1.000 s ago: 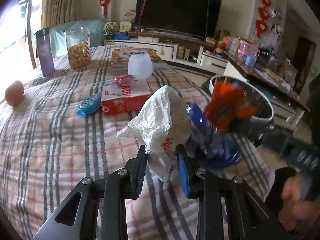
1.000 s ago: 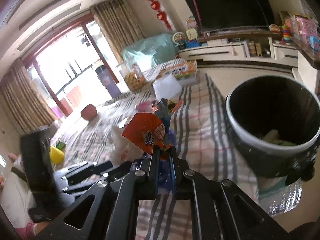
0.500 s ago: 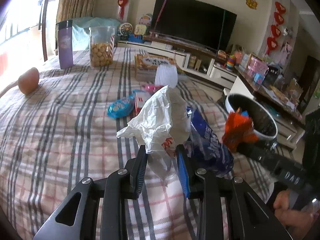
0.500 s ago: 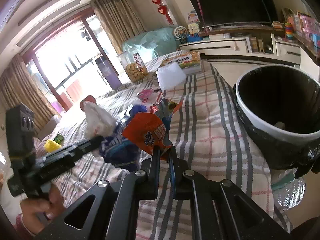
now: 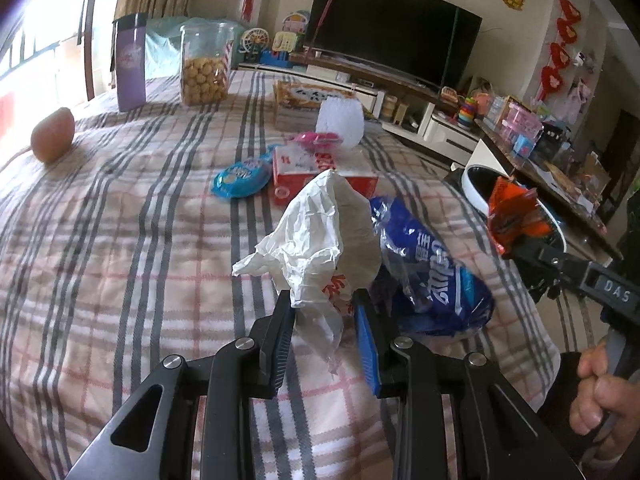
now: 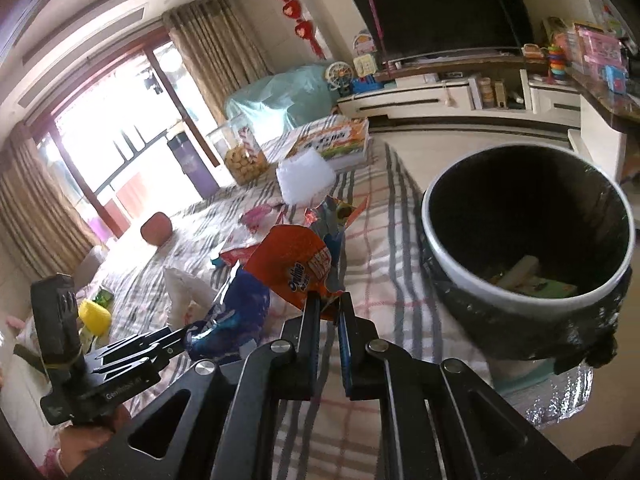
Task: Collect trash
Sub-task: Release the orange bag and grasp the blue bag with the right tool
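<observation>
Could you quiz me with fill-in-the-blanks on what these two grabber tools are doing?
1. The right hand-held gripper is shut on an ____ snack wrapper.
2. The left hand-held gripper holds a crumpled ____ plastic bag.
3. The bin is lined with a ____ bag.

Missing words: orange; white; black

Dark television (image 5: 390,26) on wall; bright window (image 6: 100,148).

Left gripper (image 5: 323,304): held low and level, fingers (image 5: 280,334) drawn in on a thin pinch, a gap between them. Right gripper (image 6: 329,307): fingers nearly together, clamped on a thin sheet, raised to the left one's right side. Person's right hand (image 5: 596,392) wraps its handle, knuckles showing.
</observation>
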Demonstrator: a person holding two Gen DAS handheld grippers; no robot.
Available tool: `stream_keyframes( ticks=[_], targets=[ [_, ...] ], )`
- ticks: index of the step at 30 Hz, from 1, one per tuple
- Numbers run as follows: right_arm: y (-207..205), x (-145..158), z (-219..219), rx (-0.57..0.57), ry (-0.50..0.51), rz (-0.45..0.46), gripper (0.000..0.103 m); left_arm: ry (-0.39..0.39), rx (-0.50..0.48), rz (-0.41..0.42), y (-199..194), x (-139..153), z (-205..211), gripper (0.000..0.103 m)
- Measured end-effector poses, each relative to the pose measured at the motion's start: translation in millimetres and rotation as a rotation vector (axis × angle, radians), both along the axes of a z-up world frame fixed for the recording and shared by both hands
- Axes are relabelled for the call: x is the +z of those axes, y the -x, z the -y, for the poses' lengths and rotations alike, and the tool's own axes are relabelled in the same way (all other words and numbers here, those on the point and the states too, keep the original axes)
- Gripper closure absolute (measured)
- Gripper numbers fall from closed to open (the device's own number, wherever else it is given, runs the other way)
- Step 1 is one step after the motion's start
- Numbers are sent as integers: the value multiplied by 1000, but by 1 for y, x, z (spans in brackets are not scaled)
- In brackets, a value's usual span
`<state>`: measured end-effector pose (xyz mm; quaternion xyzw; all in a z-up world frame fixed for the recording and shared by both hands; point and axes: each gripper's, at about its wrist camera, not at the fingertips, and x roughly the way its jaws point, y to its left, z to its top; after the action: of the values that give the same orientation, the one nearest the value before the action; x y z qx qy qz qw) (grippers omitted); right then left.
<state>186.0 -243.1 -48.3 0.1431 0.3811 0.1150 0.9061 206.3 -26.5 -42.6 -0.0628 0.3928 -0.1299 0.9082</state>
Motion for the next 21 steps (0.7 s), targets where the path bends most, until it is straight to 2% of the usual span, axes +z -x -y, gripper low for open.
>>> stream_keyframes(
  ticks=[2,3,4,5,8,9,12,14,18,21],
  targets=[
    [-4,-7,-6,14,5,-21,94,3,6,-1,1,-1,-3,74],
    [-7,-11,-10,21,9,-40,87,7,9,-2,2,-1,-5,74],
    [-9,-14,-12,24,13,-53,86,11,12,-3,2,-2,-7,74],
    [-9,-15,-14,22,12,-58,81,14,15,-4,3,-2,-8,74],
    [-2,-10,-16,1,32,-34,52,25,24,-5,4,-4,-13,74],
    [3,-5,-17,6,26,-10,49,29,25,-4,4,-4,-15,74],
    [13,7,-27,58,-8,31,48,39,21,-4,5,-6,-15,74],
    [14,9,-38,100,-26,28,48,42,19,-3,7,-7,-16,74],
    [6,-3,-62,173,-84,-31,48,55,11,-6,9,-10,-20,74],
    [-1,-15,-76,190,-73,-69,49,64,10,-5,11,-10,-25,74]
  ],
)
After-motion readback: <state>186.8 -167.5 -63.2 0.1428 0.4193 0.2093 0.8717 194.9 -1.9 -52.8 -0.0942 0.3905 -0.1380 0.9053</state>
